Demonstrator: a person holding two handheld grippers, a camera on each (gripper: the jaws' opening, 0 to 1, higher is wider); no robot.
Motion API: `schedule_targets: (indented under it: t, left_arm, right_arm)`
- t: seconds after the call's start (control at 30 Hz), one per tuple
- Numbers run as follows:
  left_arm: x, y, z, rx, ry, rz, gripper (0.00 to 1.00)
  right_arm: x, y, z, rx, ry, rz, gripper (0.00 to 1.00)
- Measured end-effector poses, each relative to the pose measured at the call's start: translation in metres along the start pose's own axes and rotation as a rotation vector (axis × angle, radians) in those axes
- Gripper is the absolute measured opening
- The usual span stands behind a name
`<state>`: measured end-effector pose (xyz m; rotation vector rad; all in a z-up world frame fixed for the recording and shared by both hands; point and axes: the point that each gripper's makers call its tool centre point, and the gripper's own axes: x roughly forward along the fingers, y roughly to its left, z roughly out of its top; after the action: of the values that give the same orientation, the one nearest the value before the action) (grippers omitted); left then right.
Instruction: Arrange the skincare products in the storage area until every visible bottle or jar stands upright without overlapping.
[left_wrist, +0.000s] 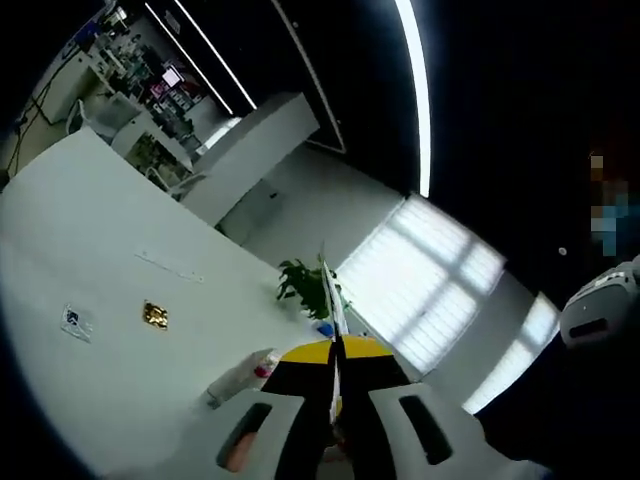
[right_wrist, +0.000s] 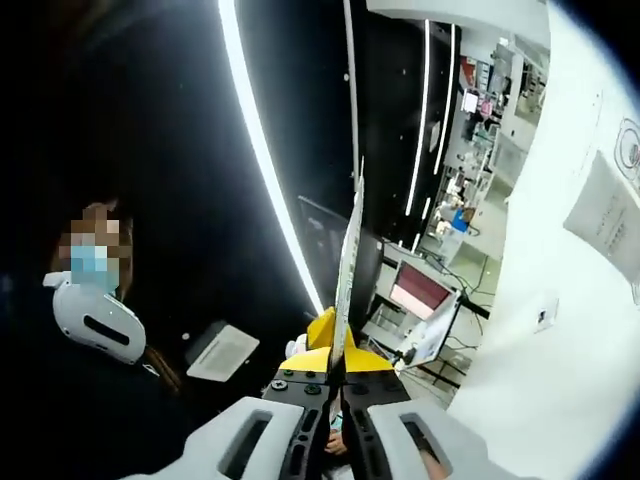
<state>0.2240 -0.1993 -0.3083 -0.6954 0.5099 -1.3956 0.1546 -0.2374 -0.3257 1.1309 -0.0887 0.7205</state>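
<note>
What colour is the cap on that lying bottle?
Pink, on the bottle lying on the white table; left gripper view.

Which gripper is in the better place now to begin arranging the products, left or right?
Probably left. The left gripper, jaws together, faces the white table where a pale lying bottle shows. The right gripper, also shut, points at dark ceiling.

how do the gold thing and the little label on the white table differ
The gold thing is shiny and yellow-gold; the label is pale with dark print. The gold thing looks lumpy, the label flat. The gold thing lies nearer the green plant than the label does. Both are small and lie apart on the white table.
</note>
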Motion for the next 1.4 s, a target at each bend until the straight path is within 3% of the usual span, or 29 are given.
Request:
schedule_targets:
  t: [0.07, 0.13, 0.23, 0.33, 0.7, 1.03, 1.23, 1.4]
  left_arm:
    - [0.0, -0.002, -0.004, 0.026, 0.015, -0.004, 0.04]
    - [-0.002, 0.002, -0.013, 0.059, 0.06, 0.027, 0.16]
    - [-0.003, 0.004, -0.027, 0.105, 0.117, 0.04, 0.19]
    - [-0.003, 0.001, -0.038, 0.071, 0.133, 0.02, 0.22]
    - [-0.006, -0.003, -0.075, -0.052, 0.157, 0.005, 0.11]
    - [-0.013, 0.012, -0.087, -0.181, 0.109, 0.05, 0.0]
    - [-0.011, 0.017, -0.091, -0.198, 0.097, 0.066, 0.0]
    - [-0.008, 0.025, -0.092, -0.21, 0.086, 0.081, 0.0]
  right_arm:
    - [-0.001, 0.0, -0.002, -0.009, 0.011, -0.014, 0.0]
    - [-0.002, 0.0, -0.002, -0.011, 0.012, -0.023, 0.0]
    - [-0.004, 0.0, -0.002, -0.002, 0.014, -0.026, 0.0]
    - [-0.005, -0.001, -0.004, -0.002, 0.032, -0.044, 0.0]
    - [-0.012, -0.016, -0.024, 0.026, 0.103, -0.14, 0.0]
    - [-0.019, -0.029, -0.036, 0.017, 0.152, -0.207, 0.0]
    - [-0.024, -0.04, -0.039, -0.096, 0.172, -0.261, 0.08]
    - [-0.035, -0.053, -0.047, -0.238, 0.269, -0.32, 0.23]
